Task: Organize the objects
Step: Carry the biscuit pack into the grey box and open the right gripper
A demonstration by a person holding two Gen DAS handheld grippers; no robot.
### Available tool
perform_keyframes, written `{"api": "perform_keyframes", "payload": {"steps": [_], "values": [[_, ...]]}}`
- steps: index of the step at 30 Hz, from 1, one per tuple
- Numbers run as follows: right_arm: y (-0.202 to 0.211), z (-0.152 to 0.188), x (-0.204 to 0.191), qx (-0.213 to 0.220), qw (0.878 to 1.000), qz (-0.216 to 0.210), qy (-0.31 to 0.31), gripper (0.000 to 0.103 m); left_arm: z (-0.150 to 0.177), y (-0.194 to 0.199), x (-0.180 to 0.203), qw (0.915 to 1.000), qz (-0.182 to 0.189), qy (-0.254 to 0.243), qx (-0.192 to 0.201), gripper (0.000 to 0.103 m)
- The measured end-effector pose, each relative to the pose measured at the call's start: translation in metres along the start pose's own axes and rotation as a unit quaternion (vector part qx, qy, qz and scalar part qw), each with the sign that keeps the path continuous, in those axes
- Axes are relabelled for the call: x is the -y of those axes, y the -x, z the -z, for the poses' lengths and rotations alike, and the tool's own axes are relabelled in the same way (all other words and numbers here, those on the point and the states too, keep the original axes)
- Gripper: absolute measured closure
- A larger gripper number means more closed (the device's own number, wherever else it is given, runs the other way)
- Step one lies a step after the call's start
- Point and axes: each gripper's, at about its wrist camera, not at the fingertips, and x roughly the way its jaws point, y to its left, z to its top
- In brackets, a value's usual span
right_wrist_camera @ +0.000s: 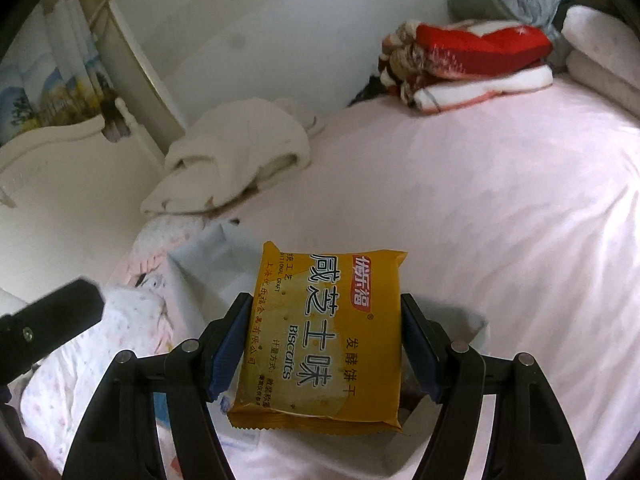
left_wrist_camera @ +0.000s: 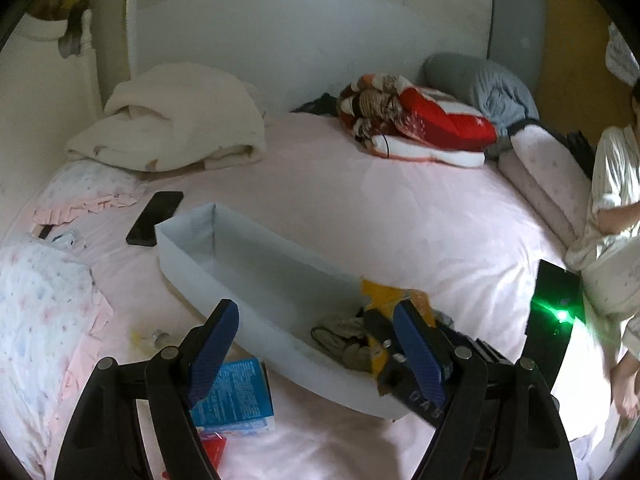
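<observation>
Biscuit pack (right_wrist_camera: 324, 340) sits clamped between the right gripper (right_wrist_camera: 326, 344) pads, long axis pointing away from the camera, over the bin (left_wrist_camera: 256, 280) on the bed (left_wrist_camera: 400, 220). Left gripper (left_wrist_camera: 316, 354) hangs wide, empty.

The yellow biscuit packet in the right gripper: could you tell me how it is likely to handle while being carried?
The yellow biscuit packet looks fairly stiff: it keeps a flat, blocky shape between the right gripper pads. Its glossy film is probably slippery, so it may slide. The biscuits printed on it suggest fragile contents, so hard squeezing could crack them.
</observation>
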Motion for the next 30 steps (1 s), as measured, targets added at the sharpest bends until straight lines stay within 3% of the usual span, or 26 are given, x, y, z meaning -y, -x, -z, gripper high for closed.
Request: {"api": "perform_keyframes", "payload": {"steps": [5,8,13,19,25,30], "values": [[-0.01,0.01,0.008,-0.053,0.998,-0.006,-0.037,0.031,0.009,-0.004,-0.004,0.9998,-0.016,0.003,-0.01,0.024],[-0.004,0.018,0.009,-0.05,0.997,-0.009,-0.051,0.031,0.015,-0.006,-0.013,0.9995,-0.026,0.014,-0.014,0.024],[-0.004,0.028,-0.011,-0.067,0.998,0.004,-0.004,0.03,0.027,-0.016,-0.027,0.9983,-0.041,0.026,-0.03,0.024],[-0.003,0.021,-0.014,-0.037,0.999,0.006,-0.002,0.033,0.031,-0.018,-0.047,0.9963,-0.025,0.075,-0.033,0.025],[0.015,-0.001,0.01,0.034,0.998,-0.013,-0.046,0.033,0.031,-0.016,-0.044,0.9972,-0.04,0.056,-0.031,0.027],[0.02,-0.003,0.016,0.04,0.997,-0.02,-0.061,0.033,0.031,-0.016,-0.034,0.9979,-0.039,0.042,-0.031,0.027]]}}
